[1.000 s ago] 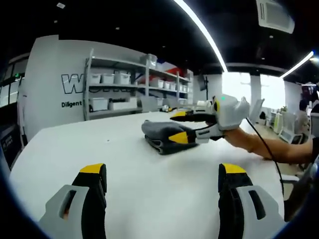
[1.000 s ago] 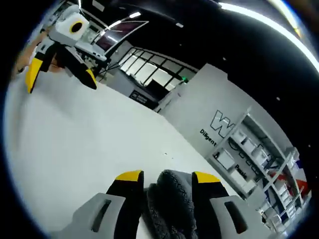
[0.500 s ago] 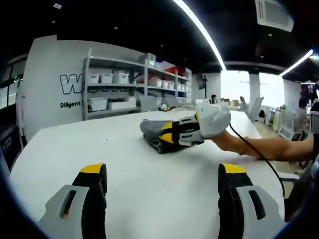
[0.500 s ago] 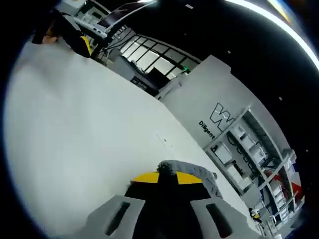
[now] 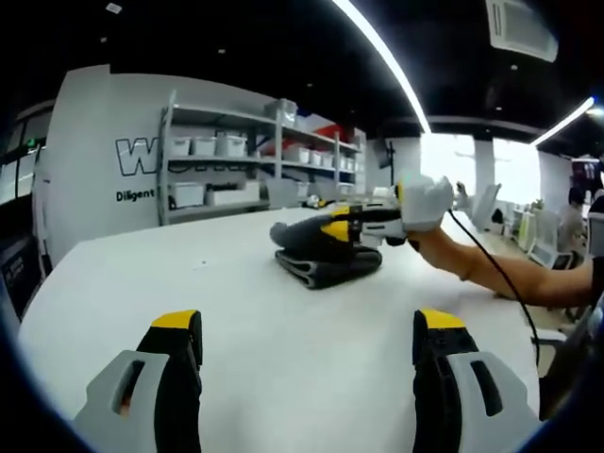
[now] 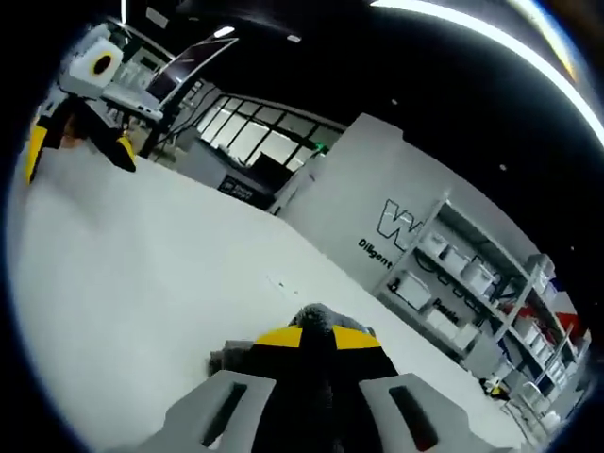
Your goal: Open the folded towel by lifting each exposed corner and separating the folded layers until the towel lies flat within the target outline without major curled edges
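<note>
Change: the right gripper [image 5: 342, 226] has closed its jaws on the top layer of the towel [image 5: 321, 255] and lifted it since a second ago.
Meaning: unfolding has started; lower layers lie on the table [image 5: 255, 330].
Left gripper [image 5: 307, 349]: jaws wide, empty, towel well ahead of them.
Right arm: reaches in level, from the side.

Right gripper [image 5: 342, 229] pinched closed on fabric; left gripper [image 5: 307, 335] low, jaws wide apart.

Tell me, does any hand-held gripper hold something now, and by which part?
The right hand-held gripper is shut on the top layer of the folded grey towel, lifting it. The left hand-held gripper is open, holding nothing.
</note>
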Available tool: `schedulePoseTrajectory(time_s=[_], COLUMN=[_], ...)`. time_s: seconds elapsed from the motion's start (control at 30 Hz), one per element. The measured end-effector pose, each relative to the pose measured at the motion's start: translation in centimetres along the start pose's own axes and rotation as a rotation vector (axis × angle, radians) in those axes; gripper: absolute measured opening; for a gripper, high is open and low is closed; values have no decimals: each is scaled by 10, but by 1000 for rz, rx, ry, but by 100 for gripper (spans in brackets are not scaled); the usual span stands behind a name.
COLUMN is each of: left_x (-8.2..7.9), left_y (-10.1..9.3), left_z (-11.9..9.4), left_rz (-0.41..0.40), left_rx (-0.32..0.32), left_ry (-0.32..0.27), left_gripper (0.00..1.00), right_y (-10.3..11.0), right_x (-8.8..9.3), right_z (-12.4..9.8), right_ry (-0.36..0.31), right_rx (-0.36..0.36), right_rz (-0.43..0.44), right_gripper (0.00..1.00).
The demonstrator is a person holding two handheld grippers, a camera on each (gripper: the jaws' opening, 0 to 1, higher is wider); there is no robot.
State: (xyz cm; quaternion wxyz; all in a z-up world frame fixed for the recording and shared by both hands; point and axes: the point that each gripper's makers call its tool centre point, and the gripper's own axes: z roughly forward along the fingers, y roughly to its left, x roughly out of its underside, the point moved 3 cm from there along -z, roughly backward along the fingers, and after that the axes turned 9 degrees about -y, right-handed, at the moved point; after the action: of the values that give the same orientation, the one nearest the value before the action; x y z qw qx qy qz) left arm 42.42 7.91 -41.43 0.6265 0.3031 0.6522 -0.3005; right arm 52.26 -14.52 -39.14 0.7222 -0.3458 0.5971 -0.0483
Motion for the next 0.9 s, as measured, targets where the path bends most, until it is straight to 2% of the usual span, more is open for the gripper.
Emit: schedulePoseTrajectory(time_s=[0.03, 0.23, 0.3, 0.57, 0.67, 0.77, 0.9], left_x=[0, 0, 1, 4, 3, 2, 3], left_y=[0, -2, 0, -1, 1, 2, 3], left_z=[0, -2, -2, -1, -1, -2, -2], left_rz=[1, 5, 6, 18, 13, 12, 12], left_rx=[0, 0, -7, -5, -8, -10, -11], left_ry=[1, 0, 3, 23, 20, 15, 18], left_gripper=[91, 91, 91, 91, 91, 91, 91], right_y=[-5, -39, -53, -94, -111, -122, -136], right_x=[0, -1, 5, 26, 36, 41, 50], right_z=[-3, -12, -19, -40, -51, -61, -73], right_ry=[-13, -57, -55, -55, -21, -32, -17], right_rx=[14, 75, 124, 219, 274, 300, 339], right_rz=[39, 93, 120, 146, 124, 158, 148], right_gripper=[4, 4, 4, 5, 4, 4, 4])
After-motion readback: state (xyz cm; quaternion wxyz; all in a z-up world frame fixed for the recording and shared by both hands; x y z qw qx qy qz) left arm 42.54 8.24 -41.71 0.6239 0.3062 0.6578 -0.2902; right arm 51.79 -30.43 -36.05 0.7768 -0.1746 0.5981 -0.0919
